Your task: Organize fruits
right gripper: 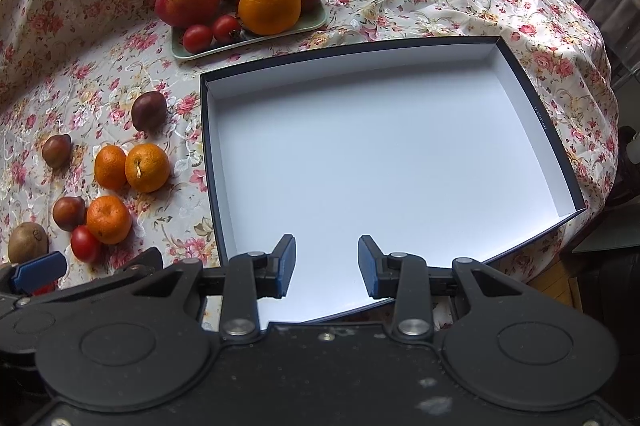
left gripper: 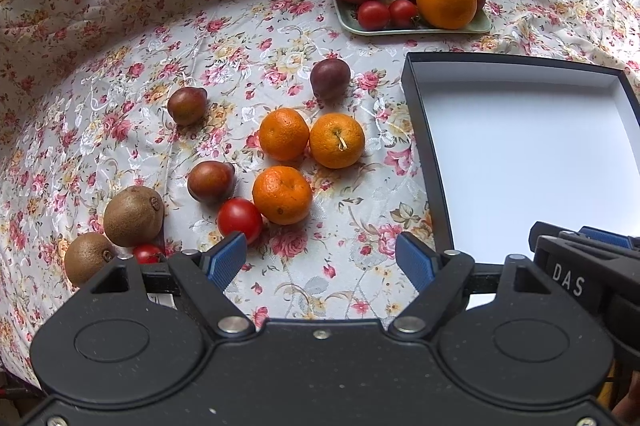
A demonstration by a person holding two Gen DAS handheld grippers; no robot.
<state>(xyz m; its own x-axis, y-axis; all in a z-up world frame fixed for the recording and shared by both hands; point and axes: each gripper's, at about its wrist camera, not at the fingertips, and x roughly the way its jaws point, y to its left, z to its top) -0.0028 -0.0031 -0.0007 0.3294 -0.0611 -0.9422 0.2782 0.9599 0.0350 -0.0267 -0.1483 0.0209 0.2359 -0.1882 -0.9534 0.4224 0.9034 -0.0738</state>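
Left wrist: three glossy mandarins clustered beside white-lined box.

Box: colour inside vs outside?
The box is white inside, with dark navy-black outer walls and rim. It shows best in the right wrist view.

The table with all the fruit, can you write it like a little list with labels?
box: open, white inside, empty
loose mandarins: three, left of the box
loose plums: three
kiwis: two, nearest left
green tray: apple, oranges, tomatoes, plums piled on it
left gripper: open, above the cloth
right gripper: open, over the box
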